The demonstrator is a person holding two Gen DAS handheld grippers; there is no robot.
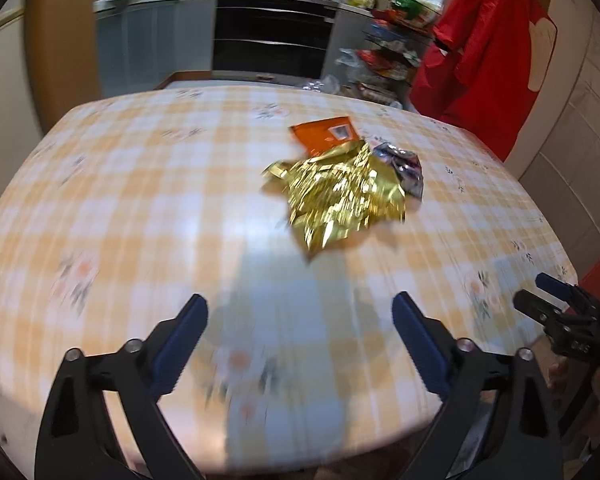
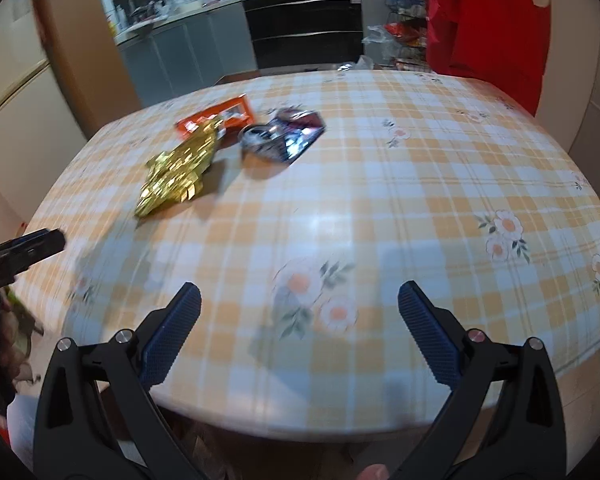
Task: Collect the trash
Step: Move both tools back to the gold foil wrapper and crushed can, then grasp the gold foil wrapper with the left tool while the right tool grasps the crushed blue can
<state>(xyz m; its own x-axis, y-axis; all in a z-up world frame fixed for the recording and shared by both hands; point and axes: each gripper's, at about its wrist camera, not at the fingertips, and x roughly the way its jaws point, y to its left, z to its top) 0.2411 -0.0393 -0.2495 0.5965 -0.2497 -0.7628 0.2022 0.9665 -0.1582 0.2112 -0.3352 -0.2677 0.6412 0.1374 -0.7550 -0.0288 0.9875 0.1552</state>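
Crumpled gold foil wrapper (image 1: 336, 192) lies mid-table (image 1: 140, 184) beside two other wrappers. Both the left gripper (image 1: 300, 344) and right gripper (image 2: 300, 332) are spread, empty. Foil looks light, crinkly, slippery; a raised fold likely pinches best.

**Both grippers wide, nothing held**

My left gripper (image 1: 300, 310) points steeply downward, jaws spread wide with nothing between them. My right gripper (image 2: 299, 300) is tilted down the same way, jaws equally wide and empty. The two sit side by side, apart.

Checked tablecloth (image 2: 380, 208); red garment (image 1: 488, 64) (hanging); black oven (image 1: 276, 28).
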